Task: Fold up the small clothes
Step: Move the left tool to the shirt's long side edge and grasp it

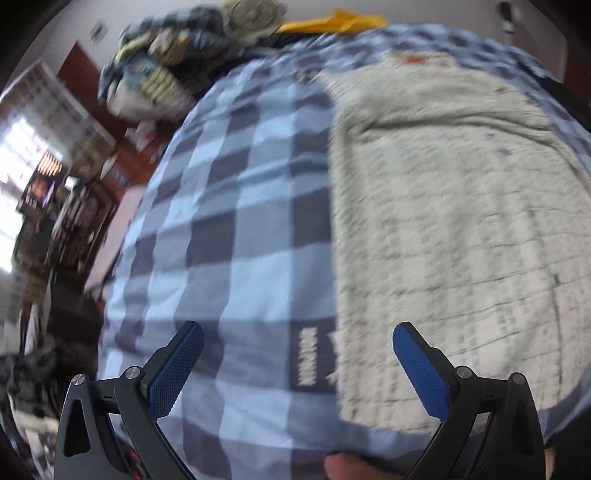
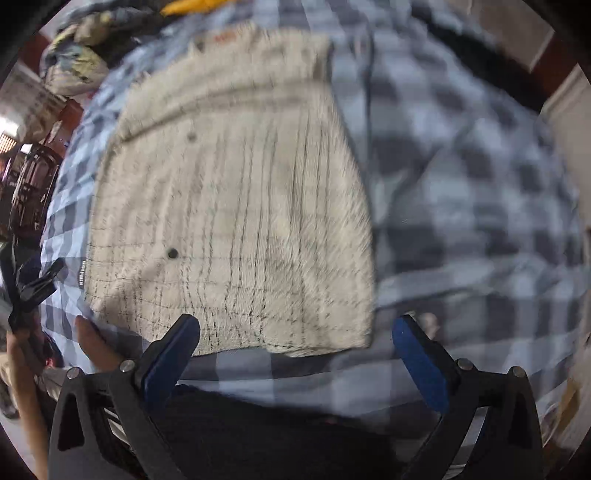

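Bed: I look down on a blue and grey checked bedspread [image 1: 236, 229] that fills most of both wrist views; both pictures are blurred.
Garment: a cream cloth with thin dark grid lines [image 1: 454, 229] lies flat on the bedspread, from 12 to 4 o'clock in my left view and at the centre of my right view [image 2: 236, 206].
Left gripper [image 1: 297, 365]: my jaws stand wide apart with nothing between them, above the garment's left edge.
Right gripper [image 2: 295, 354]: my jaws stand wide apart and empty, over the garment's near edge.
Clutter: a heap of patterned clothes [image 1: 166, 62] sits at 11 o'clock, an orange item [image 1: 332, 22] at 12.
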